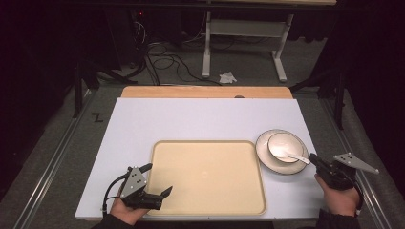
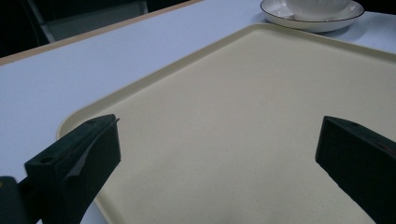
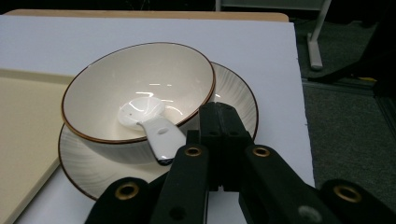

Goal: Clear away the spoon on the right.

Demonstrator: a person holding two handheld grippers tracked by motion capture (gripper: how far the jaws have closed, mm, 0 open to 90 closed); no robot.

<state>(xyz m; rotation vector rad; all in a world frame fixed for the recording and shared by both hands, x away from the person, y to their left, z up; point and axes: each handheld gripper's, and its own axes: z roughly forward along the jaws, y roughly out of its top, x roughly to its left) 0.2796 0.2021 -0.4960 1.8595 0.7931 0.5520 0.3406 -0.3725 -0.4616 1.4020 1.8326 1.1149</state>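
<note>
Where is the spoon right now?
The spoon lies in the bowl on the plate, right of the tray, with its handle towards the shut right gripper.

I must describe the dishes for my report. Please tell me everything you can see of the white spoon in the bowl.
The spoon is a short, glossy white soup spoon, ceramic by its look. Its rounded scoop lies inside the cream bowl, and its flat handle leans on the bowl's brown rim, pointing out toward the right gripper. A small hole shows in the handle. The scoop looks empty. The bowl stands on a ribbed plate beside the tray. The gripper's shut jaws are near the handle's end; whether they touch it I cannot tell.
</note>
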